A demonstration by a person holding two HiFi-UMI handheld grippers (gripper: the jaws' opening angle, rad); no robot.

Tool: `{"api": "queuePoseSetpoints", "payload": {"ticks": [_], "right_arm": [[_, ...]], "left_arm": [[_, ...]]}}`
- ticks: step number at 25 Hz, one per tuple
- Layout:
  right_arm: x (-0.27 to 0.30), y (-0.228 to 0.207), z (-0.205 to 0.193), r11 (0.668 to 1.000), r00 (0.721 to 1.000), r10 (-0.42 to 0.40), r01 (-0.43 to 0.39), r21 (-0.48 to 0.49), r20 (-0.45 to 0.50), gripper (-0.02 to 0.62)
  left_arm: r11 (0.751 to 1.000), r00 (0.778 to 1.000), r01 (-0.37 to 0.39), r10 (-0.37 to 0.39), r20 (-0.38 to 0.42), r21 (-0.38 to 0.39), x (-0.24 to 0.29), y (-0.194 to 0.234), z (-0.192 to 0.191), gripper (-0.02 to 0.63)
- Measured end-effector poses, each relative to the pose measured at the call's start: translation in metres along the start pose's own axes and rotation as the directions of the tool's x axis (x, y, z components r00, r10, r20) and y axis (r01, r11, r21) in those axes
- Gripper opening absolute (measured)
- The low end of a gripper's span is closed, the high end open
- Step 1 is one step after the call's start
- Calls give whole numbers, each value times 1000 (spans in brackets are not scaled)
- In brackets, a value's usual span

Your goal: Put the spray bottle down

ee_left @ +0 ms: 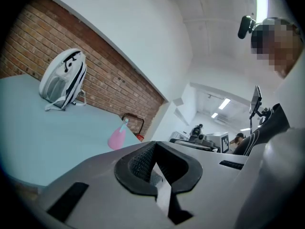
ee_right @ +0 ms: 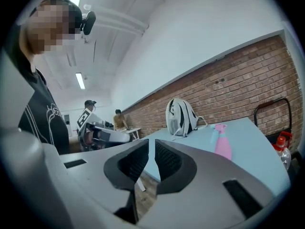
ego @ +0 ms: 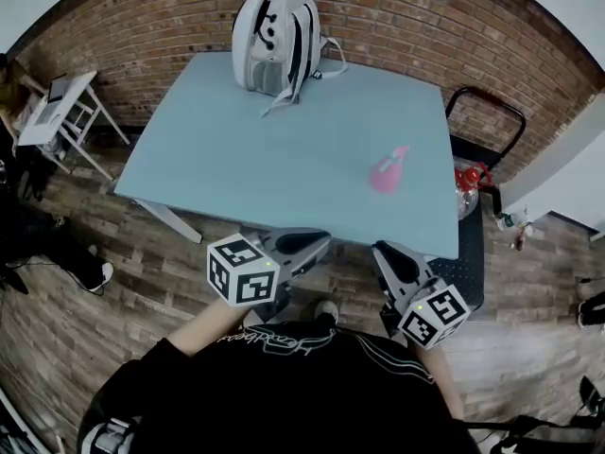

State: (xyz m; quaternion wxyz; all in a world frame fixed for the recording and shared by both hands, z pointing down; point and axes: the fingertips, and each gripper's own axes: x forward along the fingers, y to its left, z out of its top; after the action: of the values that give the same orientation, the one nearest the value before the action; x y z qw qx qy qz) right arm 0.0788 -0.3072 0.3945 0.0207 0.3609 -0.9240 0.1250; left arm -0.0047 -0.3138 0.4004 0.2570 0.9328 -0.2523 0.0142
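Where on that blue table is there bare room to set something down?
The table is mostly bare: its whole left half, the near edge, and the middle between the white backpack at the far edge and the pink spray bottle toward the right. Only those two spots are taken.

A white backpack [ego: 276,38] stands at the pale blue table's [ego: 246,149] far edge, near the brick wall [ego: 142,26].

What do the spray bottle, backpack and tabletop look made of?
Spray bottle: smooth pink body with a pale blue head, likely moulded plastic.
Backpack: white-grey with dark trim, soft folds and loose straps. It looks like synthetic fabric, but the weave is too small to tell.
Table: flat, uniform, matte pale blue top, probably laminate or painted board.
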Motion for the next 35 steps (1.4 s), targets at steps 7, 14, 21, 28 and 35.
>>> {"api": "queuePoseSetpoints", "payload": {"ticks": [7, 14, 21, 28, 35], "right_arm": [[-30, 84, -8, 996, 997, 59, -62, 65, 48, 23], [-49, 118, -5, 996, 997, 39, -44, 73, 69, 20], [-56, 130, -13, 998, 999, 3, -7, 68, 53, 17], [-58, 136, -25, 996, 999, -17, 14, 90, 37, 16], [-64, 142, -29, 995, 999, -26, 22, 95, 40, 15]], "left_arm": [[995, 997, 72, -71, -16, 73, -48, -63, -23, 8], [989, 993, 112, -109, -43, 99, -71, -99, -36, 8], [987, 991, 128, -124, -45, 102, -84, -109, -43, 8], [988, 990, 136, -133, -37, 79, -89, -106, -49, 8], [990, 992, 127, -125, -33, 67, -97, -106, -57, 8]]}}
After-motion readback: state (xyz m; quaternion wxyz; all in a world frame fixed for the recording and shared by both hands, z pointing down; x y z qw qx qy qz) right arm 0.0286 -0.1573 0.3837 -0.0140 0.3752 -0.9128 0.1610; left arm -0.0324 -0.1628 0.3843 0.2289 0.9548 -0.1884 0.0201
